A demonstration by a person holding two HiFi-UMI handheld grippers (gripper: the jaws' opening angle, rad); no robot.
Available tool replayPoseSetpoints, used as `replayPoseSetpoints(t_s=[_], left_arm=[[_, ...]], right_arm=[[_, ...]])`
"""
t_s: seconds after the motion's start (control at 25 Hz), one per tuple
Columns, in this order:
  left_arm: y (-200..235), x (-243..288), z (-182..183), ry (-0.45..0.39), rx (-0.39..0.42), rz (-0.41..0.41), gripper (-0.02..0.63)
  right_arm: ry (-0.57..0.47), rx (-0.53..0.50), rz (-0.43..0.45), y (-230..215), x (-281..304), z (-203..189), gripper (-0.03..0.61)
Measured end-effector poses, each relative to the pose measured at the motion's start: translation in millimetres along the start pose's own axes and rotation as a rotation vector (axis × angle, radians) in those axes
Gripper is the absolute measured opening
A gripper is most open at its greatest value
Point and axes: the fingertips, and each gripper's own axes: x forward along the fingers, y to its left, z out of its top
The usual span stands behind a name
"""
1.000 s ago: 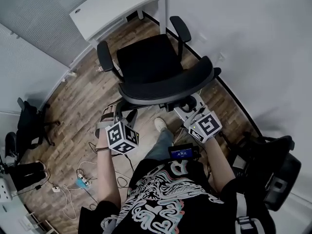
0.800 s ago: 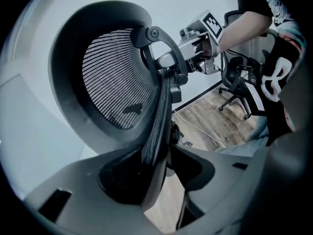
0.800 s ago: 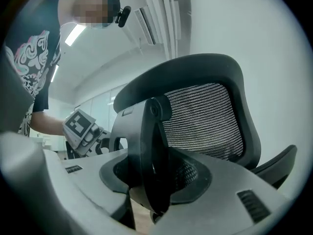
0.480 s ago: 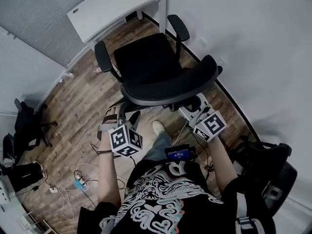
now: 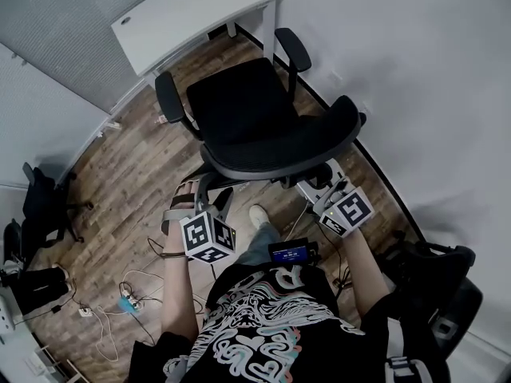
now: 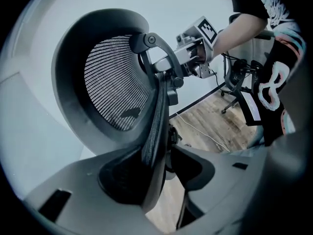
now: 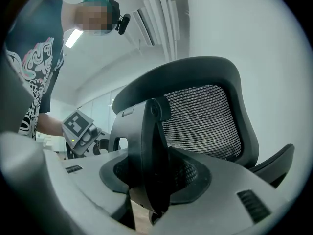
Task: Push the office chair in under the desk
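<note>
Head view: office chair [image 5: 255,122] sits just short of the worktop [image 5: 192,14]; left gripper [image 5: 201,191] and right gripper [image 5: 321,180] fingers clamp its back.

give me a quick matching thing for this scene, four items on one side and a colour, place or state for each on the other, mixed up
Column one:
1. desk
2. office chair
3. power strip
4. right gripper

Column two:
a. black, with a mesh back
b. white top, beside the wall
c. closed on a strut behind the chair's back
d. lying on the wood floor among cables

Pairs: 1-b, 2-a, 3-d, 4-c
</note>
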Motion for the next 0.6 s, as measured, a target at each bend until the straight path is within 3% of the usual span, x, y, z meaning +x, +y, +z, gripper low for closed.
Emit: replayPoseSetpoints(t_s=[0.6], left_arm=[[27.8, 16.8, 1.1, -0.014, -0.019, 0.004, 0.209]], right_arm=[[-0.008, -0.002, 0.019, -24.6, 27.2, 4.0, 0.173]])
